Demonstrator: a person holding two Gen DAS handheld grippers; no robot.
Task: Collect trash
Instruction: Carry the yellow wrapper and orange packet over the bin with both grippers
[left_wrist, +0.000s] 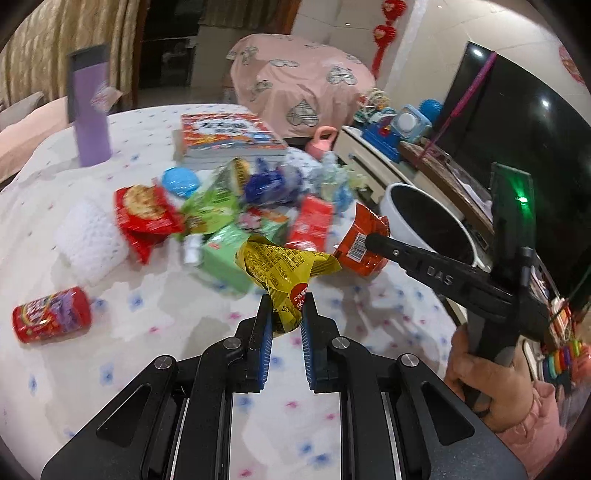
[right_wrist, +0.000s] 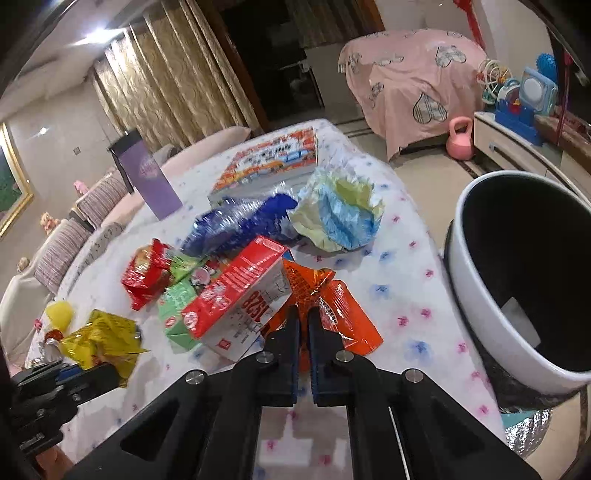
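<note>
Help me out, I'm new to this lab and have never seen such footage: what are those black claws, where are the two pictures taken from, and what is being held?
No robot here: a person holds a handheld left gripper and a right gripper, each with a fisheye camera looking along its jaws. One picture is from each. The left jaws are shut on a yellow wrapper; the right jaws are shut on an orange wrapper. On the flowered tablecloth lie more snack packets, a red carton, a red can, books and a purple tumbler. The white bin beside the table likely takes the trash.
</note>
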